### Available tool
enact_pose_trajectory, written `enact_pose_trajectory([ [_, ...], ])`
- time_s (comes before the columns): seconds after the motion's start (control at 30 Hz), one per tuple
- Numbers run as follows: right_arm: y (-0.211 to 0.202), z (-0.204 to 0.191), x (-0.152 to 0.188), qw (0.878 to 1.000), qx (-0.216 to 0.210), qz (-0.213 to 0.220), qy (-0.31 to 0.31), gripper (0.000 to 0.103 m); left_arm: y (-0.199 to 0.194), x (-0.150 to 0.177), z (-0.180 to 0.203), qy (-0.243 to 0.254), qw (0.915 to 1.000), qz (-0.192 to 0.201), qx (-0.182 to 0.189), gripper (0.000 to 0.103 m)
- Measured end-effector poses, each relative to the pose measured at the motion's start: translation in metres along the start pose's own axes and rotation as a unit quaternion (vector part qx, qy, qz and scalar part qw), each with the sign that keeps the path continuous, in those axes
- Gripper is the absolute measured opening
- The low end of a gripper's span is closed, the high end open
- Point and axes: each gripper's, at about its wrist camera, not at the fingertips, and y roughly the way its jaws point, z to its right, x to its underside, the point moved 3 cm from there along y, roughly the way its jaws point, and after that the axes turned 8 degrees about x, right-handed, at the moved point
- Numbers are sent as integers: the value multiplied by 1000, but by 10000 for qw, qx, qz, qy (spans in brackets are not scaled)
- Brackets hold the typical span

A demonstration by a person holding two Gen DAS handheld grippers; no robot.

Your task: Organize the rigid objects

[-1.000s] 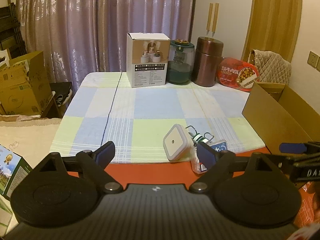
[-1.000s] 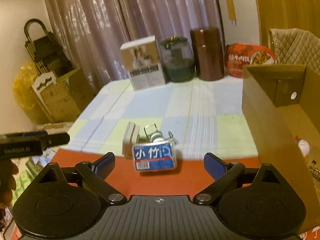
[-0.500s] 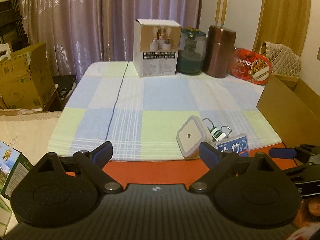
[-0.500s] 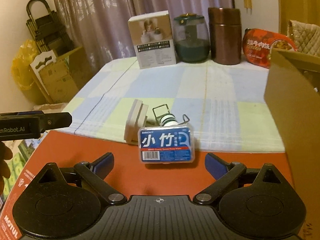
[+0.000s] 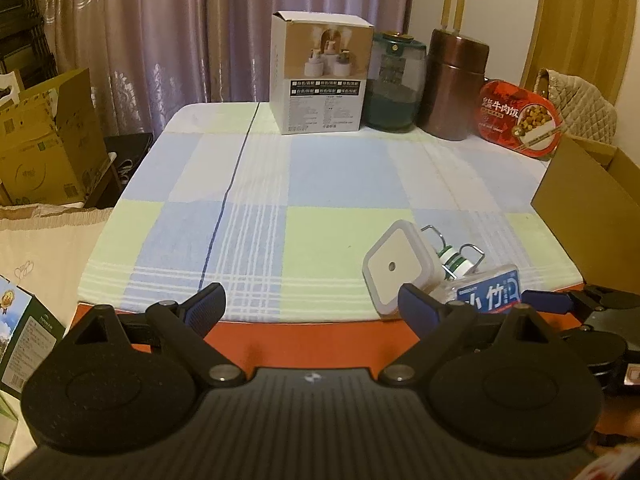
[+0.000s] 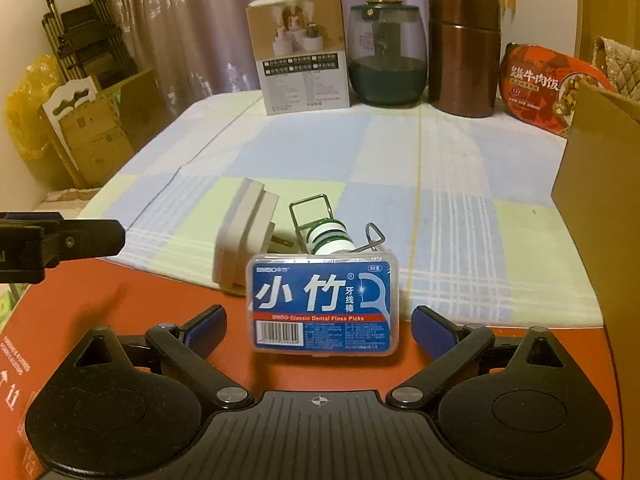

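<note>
A blue box of dental floss picks [image 6: 324, 304] stands upright on the red surface at the table's near edge. It sits between the fingertips of my right gripper [image 6: 320, 326], which is open, with a gap on each side. Behind the floss box a white square night-light plug [image 6: 244, 240] leans on its side, next to a small green-and-white bottle with a wire clip [image 6: 328, 240]. My left gripper [image 5: 312, 306] is open and empty, to the left of the night-light [image 5: 398, 266], the bottle [image 5: 454, 258] and the floss box [image 5: 490, 296].
An open cardboard box [image 6: 592, 200] stands at the right. Along the far edge of the checked cloth [image 5: 280, 184] stand a white product box [image 5: 320, 76], a green glass jar [image 5: 394, 84], a copper canister [image 5: 456, 84] and a red meal pack [image 5: 520, 120]. Cartons stand left of the table.
Both grippers have come forward and down toward the near edge. The floss box has grown in the right wrist view and now sits between that gripper's fingertips. The objects have not moved.
</note>
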Motion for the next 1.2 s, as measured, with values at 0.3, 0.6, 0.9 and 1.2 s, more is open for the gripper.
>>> enact_pose_trajectory([
  [0.3,9,1,-3,10000,-51,-52,24,85,6,1,-5,-169,9998,-54,-29,91],
  [0.6,-4,18,-8,9999,122,59,95,83,11,2,1,-194,9998,-61,73,91],
  [0.9,-17,60,-17,9981,376,140,470,83,26,-1,24,671,9970,88,384,83],
  [1.2,-19,84,-18,9967,431,109,677,83,56,1,42,1686,9818,-25,878,55],
])
